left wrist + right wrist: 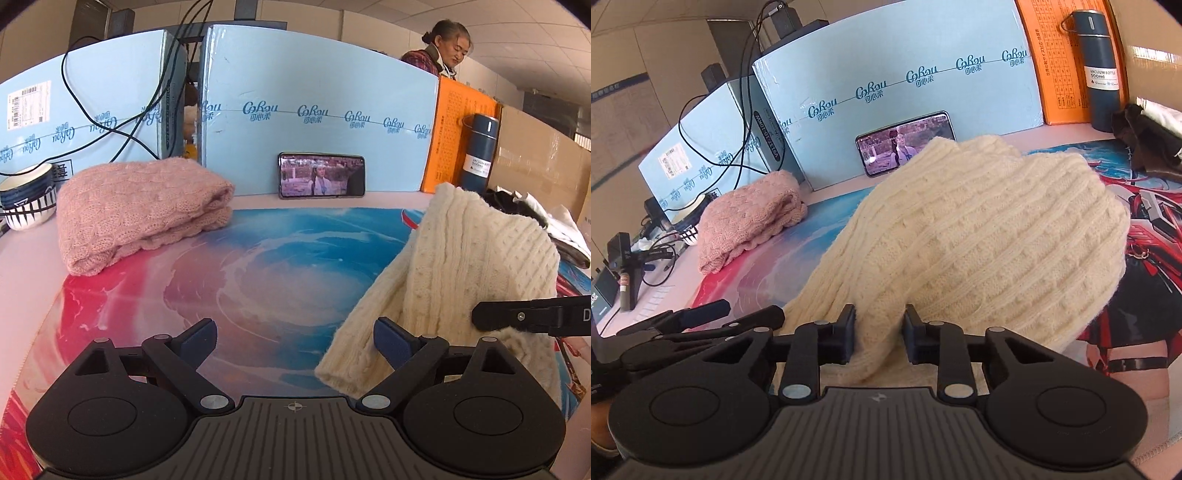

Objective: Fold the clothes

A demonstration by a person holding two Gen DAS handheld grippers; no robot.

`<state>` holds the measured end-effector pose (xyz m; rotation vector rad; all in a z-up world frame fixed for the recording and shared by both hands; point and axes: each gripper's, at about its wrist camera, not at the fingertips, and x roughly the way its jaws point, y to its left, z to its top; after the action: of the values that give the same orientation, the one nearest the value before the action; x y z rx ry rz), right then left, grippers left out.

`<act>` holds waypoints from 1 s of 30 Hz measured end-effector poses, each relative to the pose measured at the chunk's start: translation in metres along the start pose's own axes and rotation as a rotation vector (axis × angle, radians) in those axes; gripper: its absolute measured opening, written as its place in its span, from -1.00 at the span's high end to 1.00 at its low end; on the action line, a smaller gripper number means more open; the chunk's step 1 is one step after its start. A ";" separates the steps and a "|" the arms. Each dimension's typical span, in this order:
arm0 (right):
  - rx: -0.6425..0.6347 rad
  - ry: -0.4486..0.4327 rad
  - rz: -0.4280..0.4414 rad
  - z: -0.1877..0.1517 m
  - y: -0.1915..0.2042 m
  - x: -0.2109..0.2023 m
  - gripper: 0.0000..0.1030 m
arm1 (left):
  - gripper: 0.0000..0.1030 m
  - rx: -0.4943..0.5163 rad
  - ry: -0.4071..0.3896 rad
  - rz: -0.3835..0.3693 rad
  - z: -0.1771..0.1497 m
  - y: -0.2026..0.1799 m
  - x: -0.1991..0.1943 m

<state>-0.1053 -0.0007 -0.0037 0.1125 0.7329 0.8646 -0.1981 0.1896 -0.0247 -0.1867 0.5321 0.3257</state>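
Left wrist view: the left gripper hangs over the printed mat, jaws spread wide and empty. The cream sweater stands lifted above the mat's right part, one sleeve end drooping just beside the gripper's right finger. A folded pink sweater lies at the mat's far left corner; a phone leans on the blue box behind the mat.

Right wrist view: the right gripper pinches a fold of the cream sweater — jaws partly closed, knit bunched between both pads. The left gripper sits low at the mat's near left edge.
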 end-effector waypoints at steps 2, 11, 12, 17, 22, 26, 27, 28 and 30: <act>0.041 -0.006 0.044 0.001 -0.007 -0.005 0.58 | -0.80 0.026 0.005 -0.035 -0.002 -0.005 0.000; 0.101 -0.033 0.190 0.005 -0.034 -0.031 0.60 | 0.22 0.134 0.023 -0.183 -0.010 -0.027 0.001; 0.101 -0.033 0.197 0.005 -0.036 -0.032 0.60 | 0.39 0.137 0.018 -0.188 -0.012 -0.028 0.000; 0.084 -0.031 0.207 0.007 -0.036 -0.034 0.35 | 0.61 0.166 -0.037 -0.180 -0.018 -0.040 -0.011; 0.095 -0.038 0.223 0.016 -0.033 -0.031 -0.24 | 0.63 0.205 -0.086 -0.163 -0.020 -0.050 -0.020; 0.107 0.020 0.208 0.022 -0.026 -0.017 -0.49 | 0.63 0.239 -0.125 -0.183 -0.017 -0.059 -0.029; 0.107 0.036 0.203 0.023 -0.023 -0.013 -0.54 | 0.63 0.251 -0.135 -0.192 -0.017 -0.062 -0.031; 0.104 0.050 0.192 0.024 -0.021 -0.009 -0.54 | 0.63 0.257 -0.143 -0.199 -0.017 -0.065 -0.033; 0.092 0.051 0.151 0.021 -0.020 -0.004 -0.25 | 0.63 0.252 -0.149 -0.207 -0.017 -0.066 -0.033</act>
<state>-0.0809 -0.0127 0.0070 0.2308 0.8198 0.9802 -0.2092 0.1155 -0.0157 0.0271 0.3974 0.0688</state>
